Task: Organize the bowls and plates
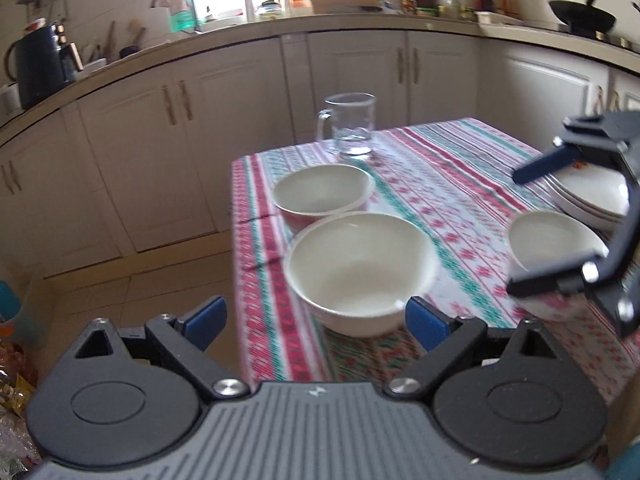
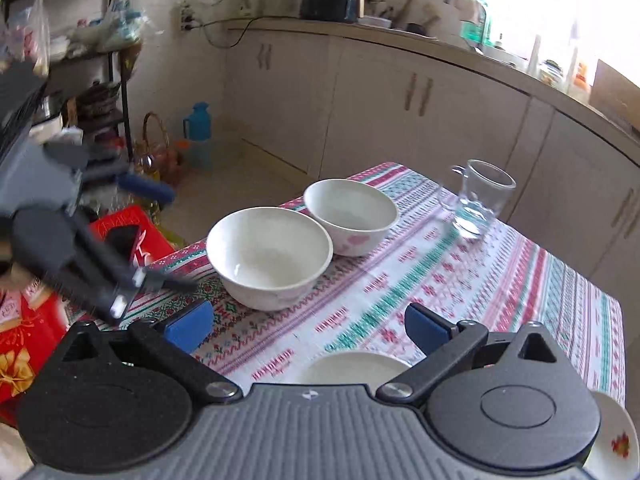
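Observation:
On the striped tablecloth point(image 1: 448, 184) a large white bowl point(image 1: 360, 272) point(image 2: 268, 256) stands near the table's corner. Behind it is a white bowl with a pink outside point(image 1: 322, 192) point(image 2: 352, 216). My left gripper point(image 1: 314, 316) point(image 2: 172, 236) is open just short of the large bowl, with nothing between its fingers. A small white bowl point(image 1: 556, 244) point(image 2: 356, 368) sits to the right, beside a stack of plates point(image 1: 592, 196) point(image 2: 612, 440). My right gripper point(image 2: 308, 324) point(image 1: 514, 232) hovers over the small bowl, open wide, its pads clear of the rim.
A glass mug point(image 1: 352, 126) point(image 2: 480, 196) stands near the table's far edge. Cream cabinets point(image 1: 240, 120) and a cluttered counter run behind the table. On the floor off the table's corner are red boxes point(image 2: 24, 340), a basket and a blue flask point(image 2: 198, 124).

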A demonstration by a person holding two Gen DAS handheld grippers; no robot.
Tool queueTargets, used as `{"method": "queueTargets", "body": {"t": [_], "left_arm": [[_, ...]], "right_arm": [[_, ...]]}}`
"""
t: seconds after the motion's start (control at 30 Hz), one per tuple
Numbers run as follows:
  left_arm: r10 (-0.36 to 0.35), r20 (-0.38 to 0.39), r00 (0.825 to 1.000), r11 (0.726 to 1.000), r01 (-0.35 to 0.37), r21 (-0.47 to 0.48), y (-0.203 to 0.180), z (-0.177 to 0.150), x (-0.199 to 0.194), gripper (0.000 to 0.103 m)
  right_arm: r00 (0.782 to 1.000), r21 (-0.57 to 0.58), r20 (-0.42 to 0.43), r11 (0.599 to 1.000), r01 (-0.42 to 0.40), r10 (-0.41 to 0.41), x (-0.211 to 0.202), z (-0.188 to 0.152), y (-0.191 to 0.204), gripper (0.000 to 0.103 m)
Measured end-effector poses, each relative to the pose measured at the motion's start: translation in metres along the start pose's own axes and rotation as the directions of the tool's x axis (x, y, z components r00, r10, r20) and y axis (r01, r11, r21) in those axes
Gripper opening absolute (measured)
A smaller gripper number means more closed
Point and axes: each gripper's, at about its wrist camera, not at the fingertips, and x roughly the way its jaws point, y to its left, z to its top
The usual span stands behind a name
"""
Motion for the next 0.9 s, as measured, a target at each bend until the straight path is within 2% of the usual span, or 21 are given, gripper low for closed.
{"method": "queueTargets", "body": {"t": [0.1,0.27,0.37,0.43,0.5,0.6,0.7,0.9], "left_arm": [[0.000,-0.007,1.000,0.999,-0.001,-0.045,0.015,0.006,0.014,0.095],[-0.071,-0.021,0.997,0.990,0.068,-0.122,0.028,0.012,0.037,0.094],[-0.089,-0.036,0.995,0.987,0.084,-0.137,0.029,0.015,0.051,0.092],[-0.110,-0.052,0.993,0.983,0.100,-0.156,0.030,0.016,0.060,0.086],[-0.137,-0.059,0.989,0.976,0.125,-0.176,0.031,0.017,0.067,0.084],[-0.156,-0.063,0.986,0.972,0.142,-0.185,0.030,0.019,0.073,0.079],[-0.170,-0.064,0.983,0.971,0.156,-0.183,0.029,0.020,0.076,0.078],[-0.189,-0.070,0.979,0.967,0.174,-0.185,0.028,0.023,0.081,0.072]], "right_arm": [[1.000,-0.034,-0.018,0.999,0.010,-0.011,0.014,0.005,0.011,0.103],[0.998,-0.055,-0.065,0.998,0.018,-0.021,0.035,0.012,0.019,0.103],[0.996,-0.052,-0.088,0.999,0.004,-0.009,0.046,0.017,0.021,0.103],[0.994,-0.060,-0.104,0.998,0.010,-0.017,0.055,0.020,0.022,0.103],[0.994,-0.070,-0.110,0.998,0.000,-0.007,0.061,0.022,0.024,0.103],[0.992,-0.069,-0.128,0.997,-0.017,0.008,0.072,0.024,0.026,0.103],[0.989,-0.072,-0.143,0.997,-0.033,0.023,0.080,0.025,0.027,0.101],[0.988,-0.066,-0.152,0.996,-0.051,0.041,0.088,0.027,0.028,0.093]]}}
